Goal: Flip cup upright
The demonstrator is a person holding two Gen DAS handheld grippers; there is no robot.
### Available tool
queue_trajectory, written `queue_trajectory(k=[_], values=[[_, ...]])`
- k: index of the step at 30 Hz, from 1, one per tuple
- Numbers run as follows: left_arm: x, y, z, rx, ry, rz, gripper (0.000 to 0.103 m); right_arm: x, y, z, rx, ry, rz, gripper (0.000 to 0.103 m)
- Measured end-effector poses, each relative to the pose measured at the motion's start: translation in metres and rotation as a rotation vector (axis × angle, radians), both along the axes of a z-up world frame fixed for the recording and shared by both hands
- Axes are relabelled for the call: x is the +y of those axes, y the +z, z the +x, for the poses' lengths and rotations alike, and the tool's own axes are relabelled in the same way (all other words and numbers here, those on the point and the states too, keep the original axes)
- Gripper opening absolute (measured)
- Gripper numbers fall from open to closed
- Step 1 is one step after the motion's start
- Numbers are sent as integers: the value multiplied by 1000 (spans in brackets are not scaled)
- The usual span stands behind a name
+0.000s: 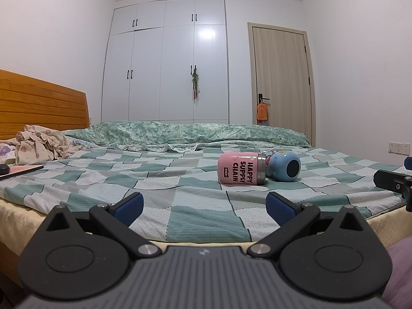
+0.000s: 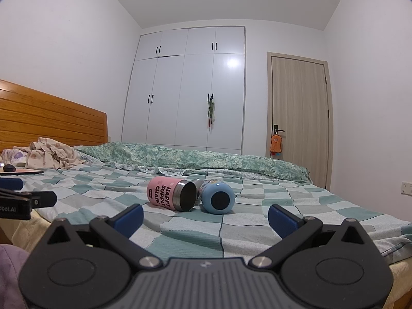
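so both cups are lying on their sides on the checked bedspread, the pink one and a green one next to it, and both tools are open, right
Not quite: the cup beside the pink cup is blue, not green, as the right wrist view shows: blue cup. The rest holds: both lie on their sides on the checked bedspread, and the left tool and right tool are open.

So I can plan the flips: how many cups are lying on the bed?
2. The pink cup lies on its side mid-bed on the checkered sheet; the blue cup lies right beside it, on its right. None seem hidden.
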State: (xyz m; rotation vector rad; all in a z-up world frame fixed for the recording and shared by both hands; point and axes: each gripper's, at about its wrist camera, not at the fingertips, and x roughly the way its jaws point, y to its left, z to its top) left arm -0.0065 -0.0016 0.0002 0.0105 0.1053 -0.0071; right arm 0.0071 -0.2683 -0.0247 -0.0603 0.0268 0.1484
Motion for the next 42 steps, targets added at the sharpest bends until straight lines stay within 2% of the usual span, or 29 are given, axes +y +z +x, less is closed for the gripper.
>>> queue_trajectory(k=[26, 32, 36, 42], values=[[0, 0, 0, 0, 2, 0, 103, 1, 0, 0, 2, 0, -2, 103], [-3, 6, 0, 5, -4, 11, 103, 6, 8, 4, 24, 30, -24, 103], [-2, 13, 9, 18, -14, 10, 103, 9, 17, 17, 45, 71, -40, 103], [5, 28, 34, 14, -16, 13, 103, 24, 38, 57, 61, 130, -115, 103]])
